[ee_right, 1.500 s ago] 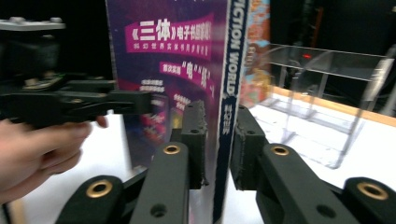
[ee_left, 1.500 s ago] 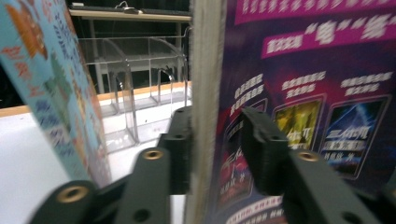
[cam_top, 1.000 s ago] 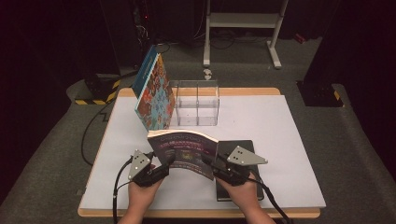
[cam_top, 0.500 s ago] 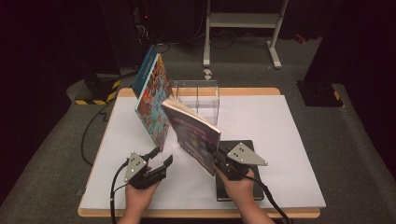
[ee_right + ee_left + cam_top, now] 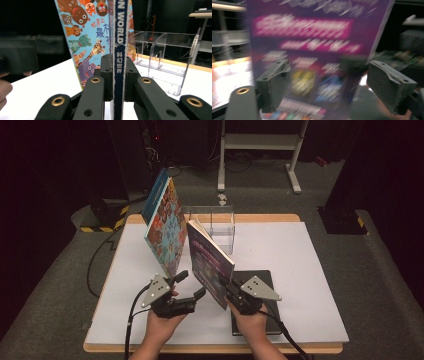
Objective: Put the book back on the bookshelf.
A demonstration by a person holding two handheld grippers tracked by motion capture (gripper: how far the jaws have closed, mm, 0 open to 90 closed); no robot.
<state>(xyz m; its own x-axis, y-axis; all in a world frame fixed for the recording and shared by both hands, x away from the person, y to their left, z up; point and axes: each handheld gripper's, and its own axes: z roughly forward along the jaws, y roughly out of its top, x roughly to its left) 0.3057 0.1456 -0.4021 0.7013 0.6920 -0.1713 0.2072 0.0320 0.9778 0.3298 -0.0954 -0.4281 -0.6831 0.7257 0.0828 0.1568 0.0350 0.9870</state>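
Observation:
A purple paperback point(image 5: 209, 260) stands on edge above the white table point(image 5: 300, 255). My right gripper point(image 5: 225, 289) is shut on its lower corner. In the right gripper view the jaws point(image 5: 119, 77) press on both sides of its blue spine point(image 5: 120, 37). My left gripper point(image 5: 192, 284) hangs just left of the book, apart from it. Its jaws have just been opening and stand wide, with nothing pressed between them. In the left gripper view the pads point(image 5: 274, 82) frame the blurred purple cover point(image 5: 312, 50), which lies beyond them.
A colourful picture book point(image 5: 165, 227) leans against a clear acrylic stand point(image 5: 222, 222) at the back of the table. A black book point(image 5: 262, 282) lies flat under my right hand. Dark floor and a metal rack point(image 5: 260, 145) lie beyond.
Both grippers held the purple book low and flat a second ago. The left gripper let go, opened and rose to the left. The right gripper swung the book up on edge.

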